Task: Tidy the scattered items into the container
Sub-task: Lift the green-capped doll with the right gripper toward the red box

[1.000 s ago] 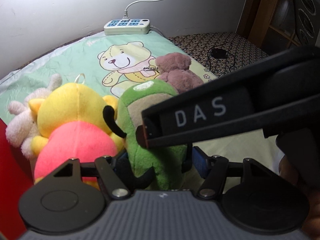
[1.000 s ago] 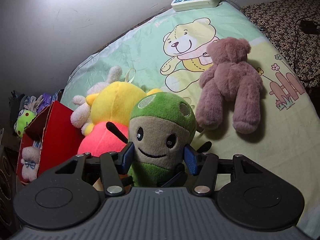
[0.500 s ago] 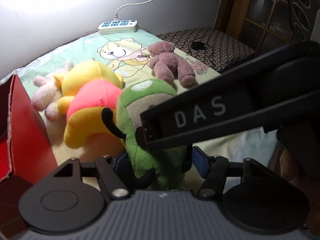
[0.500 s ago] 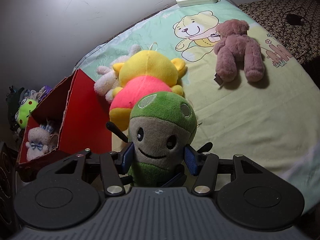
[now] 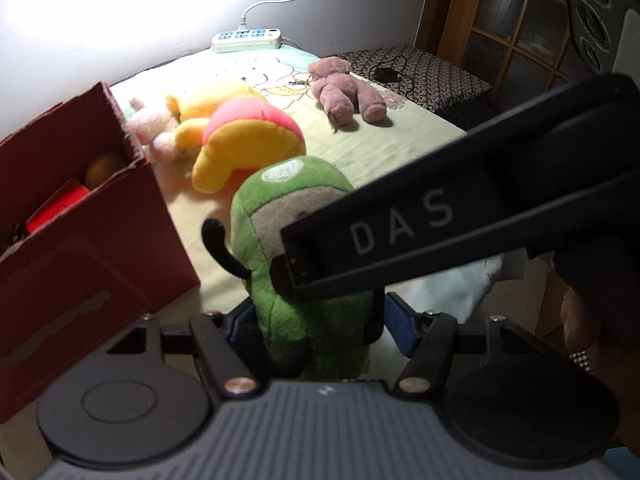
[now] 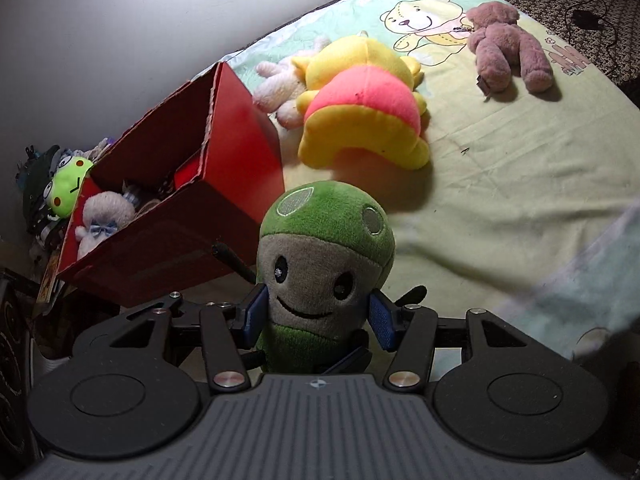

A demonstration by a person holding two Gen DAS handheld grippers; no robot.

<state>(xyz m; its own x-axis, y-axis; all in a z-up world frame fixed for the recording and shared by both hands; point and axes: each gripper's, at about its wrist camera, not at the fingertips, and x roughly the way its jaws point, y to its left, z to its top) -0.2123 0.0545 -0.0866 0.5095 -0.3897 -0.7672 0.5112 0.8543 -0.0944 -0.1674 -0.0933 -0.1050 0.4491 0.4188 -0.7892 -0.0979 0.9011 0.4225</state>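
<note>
While both claws grip one green plush (image 6: 324, 264), three plush toys (image 6: 360, 108) lie loose.

I have both grippers pointing down and forward. My right gripper (image 6: 316, 314) has its two blue pads (image 6: 253, 315) pressed on something, one on each side. My left gripper (image 5: 320, 322) squeezes the same thing lower down, from both sides. The black body of my right gripper crosses in front of my left camera.
</note>
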